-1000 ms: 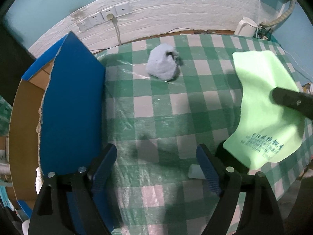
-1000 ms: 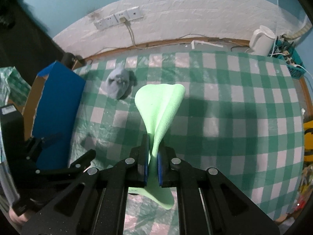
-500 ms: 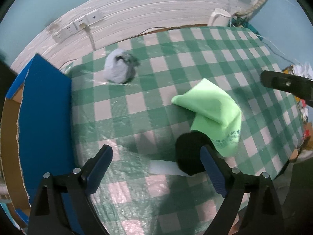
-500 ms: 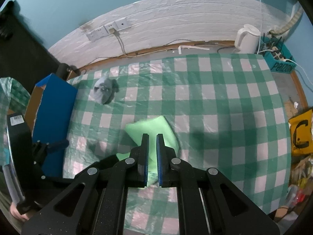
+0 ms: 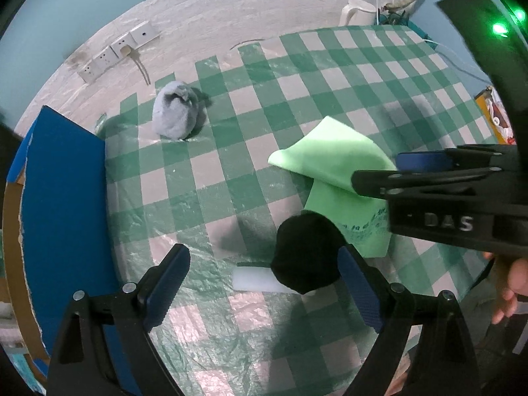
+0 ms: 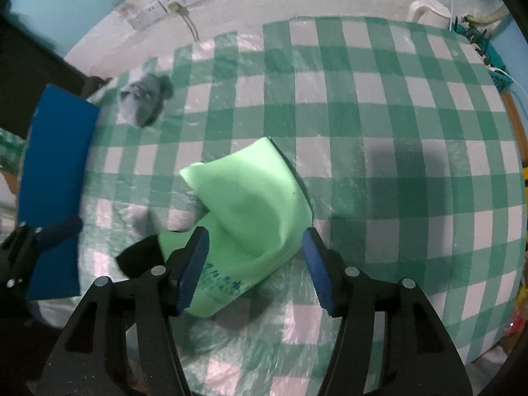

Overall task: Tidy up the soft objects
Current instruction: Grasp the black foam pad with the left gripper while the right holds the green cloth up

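Observation:
A light green cloth lies folded over on the checked tablecloth; it also shows in the right wrist view. My right gripper is open and hovers over the cloth's near edge. A black soft lump lies beside the cloth, just in front of my open, empty left gripper; it shows in the right wrist view too. A grey-blue soft bundle sits far back left; it also shows in the right wrist view.
A cardboard box with a blue flap stands at the table's left edge; it also shows in the right wrist view. A white slip lies by the black lump. A white kettle and wall sockets are at the back.
My right gripper let go of the green cloth, which dropped onto the table, then opened wide over it. My left gripper drew back from the box.

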`<state>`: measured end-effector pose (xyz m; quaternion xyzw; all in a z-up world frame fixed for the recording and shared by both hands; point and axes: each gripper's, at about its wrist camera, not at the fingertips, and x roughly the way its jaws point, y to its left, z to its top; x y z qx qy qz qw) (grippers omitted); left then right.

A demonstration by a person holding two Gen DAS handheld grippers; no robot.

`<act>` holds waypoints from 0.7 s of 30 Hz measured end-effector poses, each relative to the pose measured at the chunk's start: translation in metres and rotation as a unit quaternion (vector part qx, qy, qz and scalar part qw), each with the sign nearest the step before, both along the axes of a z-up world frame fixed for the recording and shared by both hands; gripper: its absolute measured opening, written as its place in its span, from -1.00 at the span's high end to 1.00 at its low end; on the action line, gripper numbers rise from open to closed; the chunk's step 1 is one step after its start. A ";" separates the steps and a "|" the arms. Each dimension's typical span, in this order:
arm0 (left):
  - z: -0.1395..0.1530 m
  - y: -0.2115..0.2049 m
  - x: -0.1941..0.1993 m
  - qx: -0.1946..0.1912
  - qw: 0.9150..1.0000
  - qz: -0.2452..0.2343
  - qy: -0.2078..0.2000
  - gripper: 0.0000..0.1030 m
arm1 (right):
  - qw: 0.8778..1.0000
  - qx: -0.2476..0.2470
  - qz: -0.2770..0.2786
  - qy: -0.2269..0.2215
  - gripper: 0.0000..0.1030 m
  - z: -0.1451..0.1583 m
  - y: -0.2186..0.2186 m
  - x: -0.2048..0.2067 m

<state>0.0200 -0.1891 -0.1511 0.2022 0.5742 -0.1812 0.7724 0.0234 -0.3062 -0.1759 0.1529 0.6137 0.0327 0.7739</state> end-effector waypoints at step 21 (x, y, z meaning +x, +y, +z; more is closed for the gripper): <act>-0.020 -0.009 0.005 -0.021 0.999 0.000 0.038 -0.82 | 0.996 -0.077 0.051 0.015 0.89 -0.024 0.015 0.000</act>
